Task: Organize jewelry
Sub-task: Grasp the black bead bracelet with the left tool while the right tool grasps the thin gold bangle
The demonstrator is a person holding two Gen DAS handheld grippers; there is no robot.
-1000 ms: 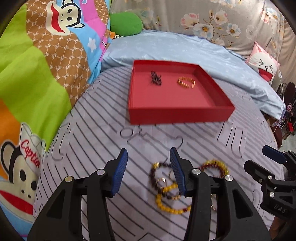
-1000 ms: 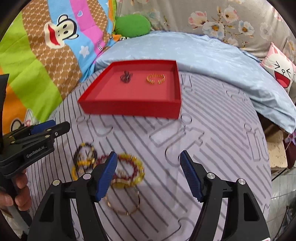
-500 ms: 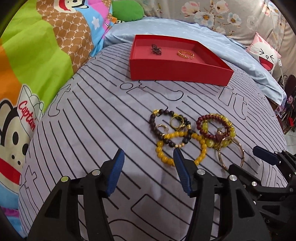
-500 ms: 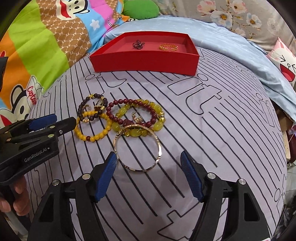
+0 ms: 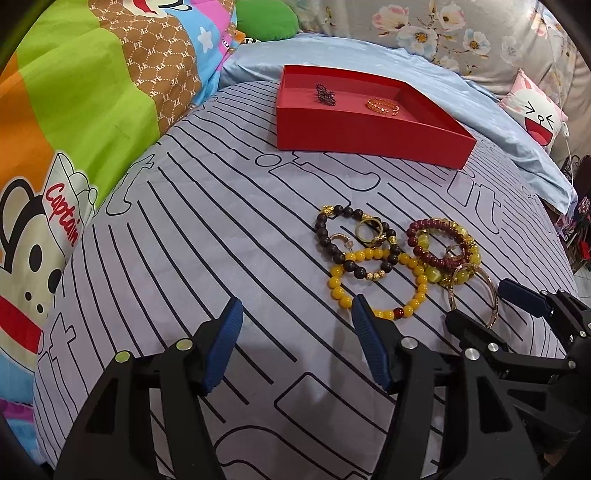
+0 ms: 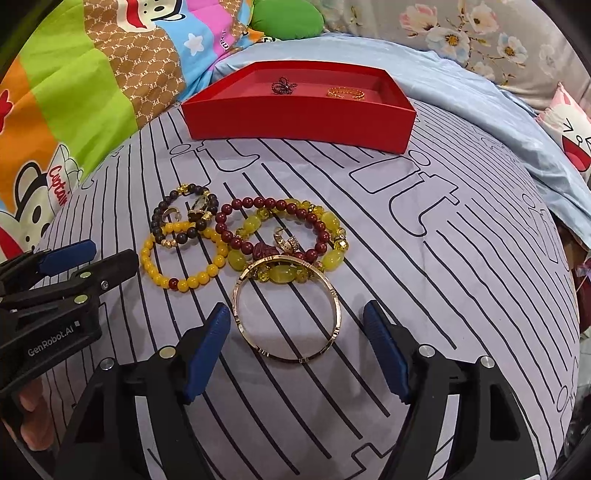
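Lying in a loose cluster on the striped grey bedspread (image 6: 424,295) are the loose pieces of jewelry: four beaded bracelets and one metal bangle, with a few small rings among them whose number I cannot count surely. The gold bangle (image 6: 288,310) sits nearest the right gripper, its far rim touching the yellow-green bead bracelet (image 6: 325,254), which overlaps the dark red bead bracelet (image 6: 236,240). Just to their left lie the yellow bead bracelet (image 6: 184,280) and the dark brown bead bracelet (image 6: 159,221), overlapping each other. A gold ring (image 5: 367,230) rests on the brown beads, and an ornate ring (image 6: 286,240) lies inside the red and green loops.

Toward the far edge of the bedspread stands one red tray (image 6: 295,118), well apart from the cluster, holding two pieces: a dark tangled piece (image 6: 282,86) on its left and a gold bracelet (image 6: 345,92) on its right, apart from each other.

The right gripper (image 6: 295,347) hovers with jaws wide and empty, its fingers flanking the near half of the bangle. The left gripper (image 5: 295,339) is also wide and empty, its right finger close to the yellow beads.

Around the bedspread are a light blue sheet (image 6: 461,92), a cartoon monkey blanket (image 5: 74,129), one green cushion (image 6: 288,18) and one cat-face pillow (image 5: 535,114).
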